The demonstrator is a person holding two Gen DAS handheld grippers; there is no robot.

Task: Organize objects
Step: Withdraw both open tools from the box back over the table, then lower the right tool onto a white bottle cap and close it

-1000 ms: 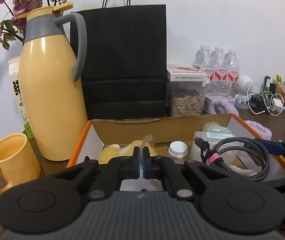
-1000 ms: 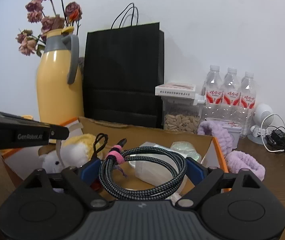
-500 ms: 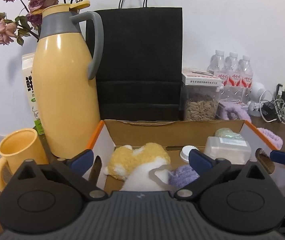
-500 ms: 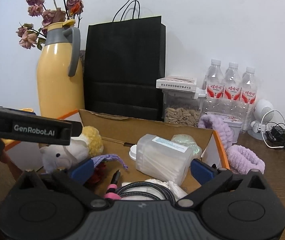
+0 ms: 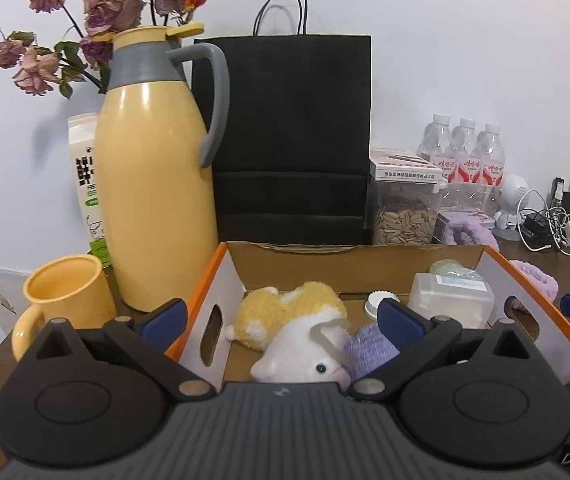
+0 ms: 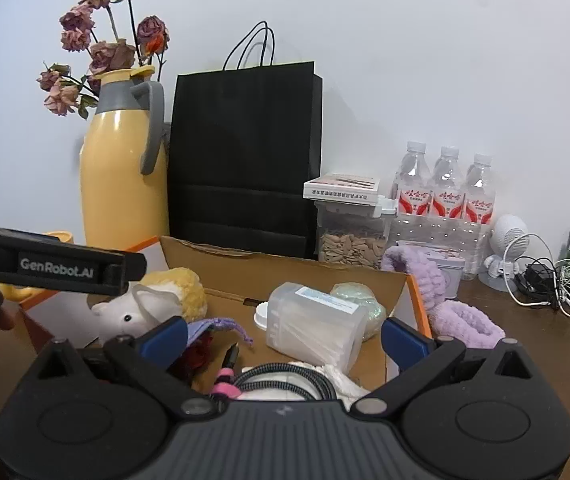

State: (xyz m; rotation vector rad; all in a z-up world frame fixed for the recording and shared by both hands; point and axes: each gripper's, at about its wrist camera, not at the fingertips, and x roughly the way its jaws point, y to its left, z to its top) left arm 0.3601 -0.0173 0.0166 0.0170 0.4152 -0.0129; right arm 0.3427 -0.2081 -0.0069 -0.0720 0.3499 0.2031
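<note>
An open cardboard box (image 5: 357, 264) with orange edges holds a yellow-and-white plush toy (image 5: 293, 320), a purple knit pouch (image 5: 365, 346), a clear plastic container (image 5: 451, 300) and a white cap (image 5: 377, 302). My left gripper (image 5: 283, 318) is open and empty, above the box's near left side. My right gripper (image 6: 283, 334) is open and empty over the box (image 6: 285, 268). The coiled braided cable (image 6: 281, 380) with a pink tie lies in the box just below it, beside the container (image 6: 313, 324) and plush (image 6: 153, 304).
A yellow thermos jug (image 5: 153, 168) and yellow mug (image 5: 65, 300) stand left of the box. A black paper bag (image 5: 289, 140), a seed jar (image 5: 405, 216) and water bottles (image 5: 465, 156) stand behind. Purple headbands (image 6: 461, 316) and chargers (image 6: 557, 284) lie right.
My right gripper held the coiled cable above the box; the cable now lies in the box, free of the open jaws. My left gripper opened from shut and pulled back and up.
</note>
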